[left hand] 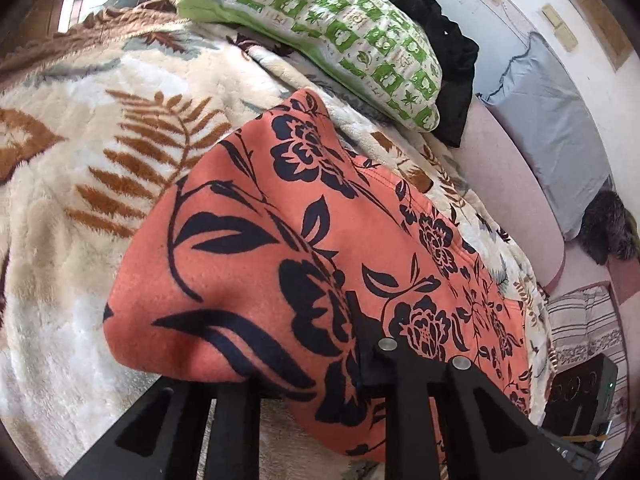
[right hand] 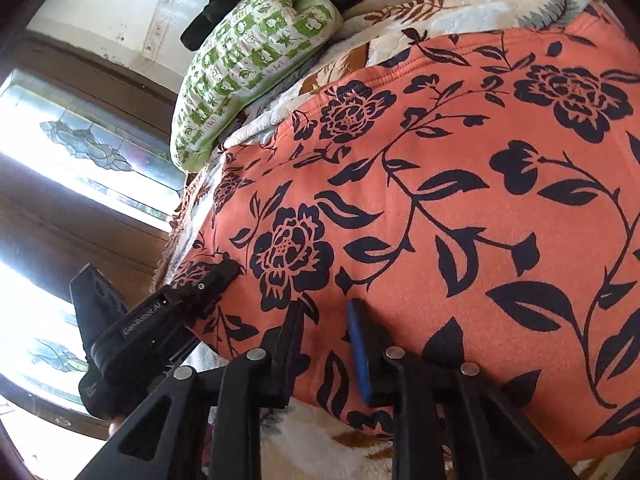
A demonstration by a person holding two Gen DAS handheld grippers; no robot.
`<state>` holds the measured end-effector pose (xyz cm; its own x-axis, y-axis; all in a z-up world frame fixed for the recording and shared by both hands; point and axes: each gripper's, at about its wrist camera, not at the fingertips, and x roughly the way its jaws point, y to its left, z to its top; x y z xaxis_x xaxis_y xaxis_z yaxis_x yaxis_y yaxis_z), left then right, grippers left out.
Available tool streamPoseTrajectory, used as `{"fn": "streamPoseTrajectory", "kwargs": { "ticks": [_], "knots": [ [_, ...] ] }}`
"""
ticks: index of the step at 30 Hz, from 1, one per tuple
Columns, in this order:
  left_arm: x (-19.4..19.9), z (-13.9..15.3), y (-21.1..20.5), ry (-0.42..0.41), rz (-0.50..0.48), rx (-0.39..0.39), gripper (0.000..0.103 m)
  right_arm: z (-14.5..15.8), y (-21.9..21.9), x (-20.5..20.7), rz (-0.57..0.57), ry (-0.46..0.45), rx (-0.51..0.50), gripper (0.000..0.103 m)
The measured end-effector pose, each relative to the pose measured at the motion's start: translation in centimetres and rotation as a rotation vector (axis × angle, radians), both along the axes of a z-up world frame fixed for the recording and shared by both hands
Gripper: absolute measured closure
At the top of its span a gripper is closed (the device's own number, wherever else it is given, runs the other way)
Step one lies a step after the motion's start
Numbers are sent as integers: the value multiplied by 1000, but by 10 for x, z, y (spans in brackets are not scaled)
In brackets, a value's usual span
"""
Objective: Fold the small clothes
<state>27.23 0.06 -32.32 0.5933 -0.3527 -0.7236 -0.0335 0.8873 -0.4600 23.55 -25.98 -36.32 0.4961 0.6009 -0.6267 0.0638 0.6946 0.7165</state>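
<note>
Orange garment [right hand: 460, 208] with dark floral print, flat on blanket [left hand: 100, 128]

Right gripper [right hand: 326, 354] – black angular frames, round silver pins, blue pad on one finger; left gripper [right hand: 224, 276] black, lettered "GenRobot AI".

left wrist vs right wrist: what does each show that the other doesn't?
Left wrist only: a grey cushion against the wall, a dark furry item below it, and a striped cloth at lower right.

Right wrist only: a bright window with patterned glass, and the left tool seen from outside, its tip on the near edge of the orange floral garment.

Both: the garment lying on the leaf-print blanket, the green-and-white pillow with black clothing behind it, and each view's own tool at the garment's near edge.
</note>
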Motion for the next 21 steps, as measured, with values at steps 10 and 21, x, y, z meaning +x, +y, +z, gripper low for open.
{"fn": "streamPoseTrajectory", "kwargs": {
  "ticks": [10,21],
  "knots": [
    [-23,95,-94,-274,-223,288,86,17,-129,-22,-305,-20,232,74],
    [-48,52,-271,-218,-639,407,86,7,-236,-49,-415,-44,512,37]
  ]
}}
